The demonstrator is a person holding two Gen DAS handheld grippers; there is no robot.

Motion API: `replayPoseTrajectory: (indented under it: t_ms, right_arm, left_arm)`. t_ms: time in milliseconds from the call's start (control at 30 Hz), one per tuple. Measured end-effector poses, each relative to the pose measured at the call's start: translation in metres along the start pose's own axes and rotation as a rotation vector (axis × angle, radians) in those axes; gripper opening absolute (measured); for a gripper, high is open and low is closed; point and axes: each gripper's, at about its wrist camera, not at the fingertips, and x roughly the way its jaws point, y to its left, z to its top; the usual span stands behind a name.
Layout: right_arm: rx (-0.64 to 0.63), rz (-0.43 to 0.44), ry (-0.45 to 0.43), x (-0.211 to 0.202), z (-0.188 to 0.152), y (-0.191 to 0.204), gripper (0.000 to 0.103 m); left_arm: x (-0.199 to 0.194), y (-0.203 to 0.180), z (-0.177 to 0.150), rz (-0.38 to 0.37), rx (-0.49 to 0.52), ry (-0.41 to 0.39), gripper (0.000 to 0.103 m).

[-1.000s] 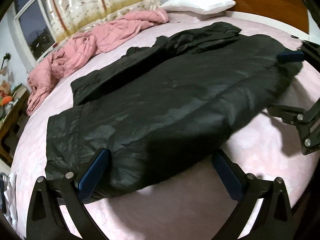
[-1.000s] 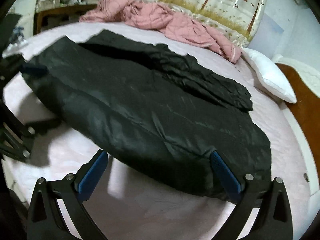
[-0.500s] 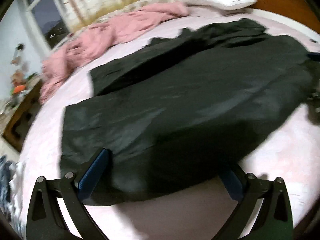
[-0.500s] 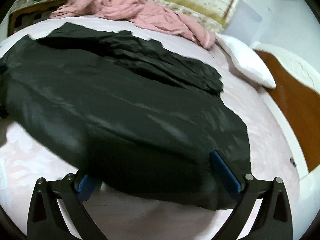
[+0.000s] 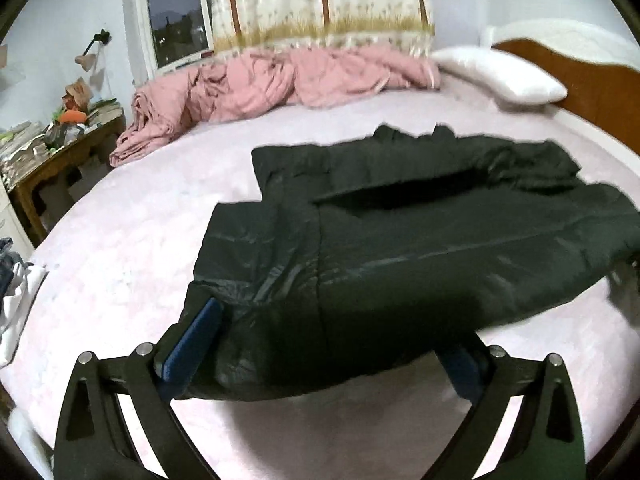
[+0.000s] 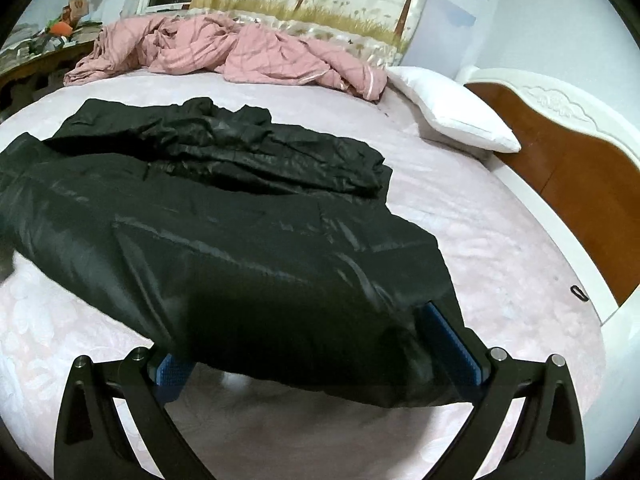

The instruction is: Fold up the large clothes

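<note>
Since a second ago both views have lifted and tipped back: the window, curtain and headboard now show, and the near edge of the coat [image 5: 420,248] hangs higher off the bed [image 5: 132,248] with shadow under it. This suggests a lift of the near hem for a fold toward the far side. The left gripper [image 5: 324,356] has its fingers spread wide, the coat's corner lying between them and against the left pad [image 5: 188,344]; whether anything is pinched cannot be told. The right gripper [image 6: 316,356] stands equally wide, fabric draped between its pads, grip likewise not shown. The coat lies across the middle of the bed, one sleeve bunched on the far side, its far edge flat on the sheet. Open sheet runs beyond the coat up to the pink quilt [image 5: 280,80] and pillow [image 5: 500,72], so room for the fold is adequate. The headboard [image 6: 560,152] side is tighter. Risk: slick fabric may slide unevenly.
</note>
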Motion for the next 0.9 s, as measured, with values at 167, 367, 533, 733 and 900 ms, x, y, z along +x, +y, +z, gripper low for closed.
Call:
replayPoseTrajectory:
  t_ms: [167,367,533,733,900]
  right_arm:
    - [0.02,0.023,0.017,0.002,0.0,-0.002,0.103]
    - [0.001,0.104,0.006,-0.001,-0.002,0.005,0.04]
    - [0.001,0.143,0.005,-0.006,-0.001,0.008,0.028]
    - [-0.022,0.16,-0.062,-0.052,-0.012,0.001,0.023]
    - [-0.041,0.184,-0.044,-0.09,-0.043,-0.002,0.023]
  left_arm:
    - [0.003,-0.005,-0.005,-0.042,-0.005,0.01,0.095]
    - [0.01,-0.01,-0.01,-0.118,-0.047,0.048,0.033]
    - [0.0,-0.009,-0.008,-0.121,-0.095,0.06,0.026]
    - [-0.043,-0.016,-0.022,-0.07,-0.103,0.063,0.023]
    - [-0.085,-0.011,-0.036,-0.109,-0.099,0.068,0.023]
